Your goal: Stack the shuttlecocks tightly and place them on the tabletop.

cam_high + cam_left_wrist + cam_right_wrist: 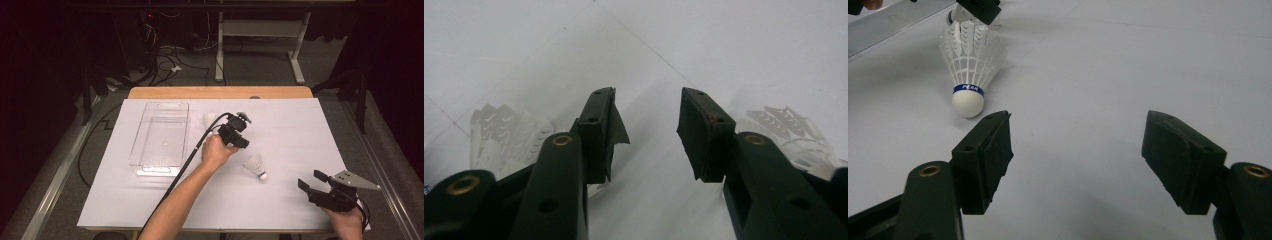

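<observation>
Table (280, 200) under white sheet spreads beneath both your grippers. Clear tray (161, 136) lies just left of your left gripper (235, 134), whose jaws gape, nothing between them. Your right gripper (312, 181) stands wide, empty. One shuttlecock (256, 166) lies between the grippers, another (208, 120) just beyond the left.

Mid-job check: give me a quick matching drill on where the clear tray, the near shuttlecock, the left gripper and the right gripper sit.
1 clear tray
2 near shuttlecock
3 left gripper
4 right gripper

A near right corner
B table's left part
C mid-table, beside far shuttlecock
D lying between the grippers

Pairs: 1-B, 2-D, 3-C, 4-A
</observation>
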{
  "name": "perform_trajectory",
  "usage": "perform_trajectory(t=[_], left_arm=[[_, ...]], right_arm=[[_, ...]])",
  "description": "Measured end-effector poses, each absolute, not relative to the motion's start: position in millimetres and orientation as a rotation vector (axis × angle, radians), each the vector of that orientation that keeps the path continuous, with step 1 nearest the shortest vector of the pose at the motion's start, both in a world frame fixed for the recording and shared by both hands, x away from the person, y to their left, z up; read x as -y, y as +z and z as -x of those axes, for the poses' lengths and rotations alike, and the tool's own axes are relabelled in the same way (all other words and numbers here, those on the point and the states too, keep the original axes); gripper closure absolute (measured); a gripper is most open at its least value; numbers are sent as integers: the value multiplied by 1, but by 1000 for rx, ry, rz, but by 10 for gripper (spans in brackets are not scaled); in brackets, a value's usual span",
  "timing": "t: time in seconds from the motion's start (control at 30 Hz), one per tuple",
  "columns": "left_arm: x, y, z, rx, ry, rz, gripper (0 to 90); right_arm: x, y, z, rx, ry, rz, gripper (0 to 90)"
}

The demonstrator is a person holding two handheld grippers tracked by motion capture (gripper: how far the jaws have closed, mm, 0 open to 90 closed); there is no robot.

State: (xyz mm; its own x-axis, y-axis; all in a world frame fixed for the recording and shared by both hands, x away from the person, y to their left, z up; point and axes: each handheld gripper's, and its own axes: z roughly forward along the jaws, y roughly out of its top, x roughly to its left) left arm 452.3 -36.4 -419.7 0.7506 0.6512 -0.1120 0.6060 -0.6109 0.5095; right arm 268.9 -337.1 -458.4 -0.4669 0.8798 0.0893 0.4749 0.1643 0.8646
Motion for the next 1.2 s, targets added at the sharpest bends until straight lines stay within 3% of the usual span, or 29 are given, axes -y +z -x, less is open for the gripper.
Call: perform_trajectory(t=[1.2], left_arm=[[23,-391,-422,-882,120,-2381,472]], right_arm=[[337,-458,-269,-2015,1240,-1279,283]])
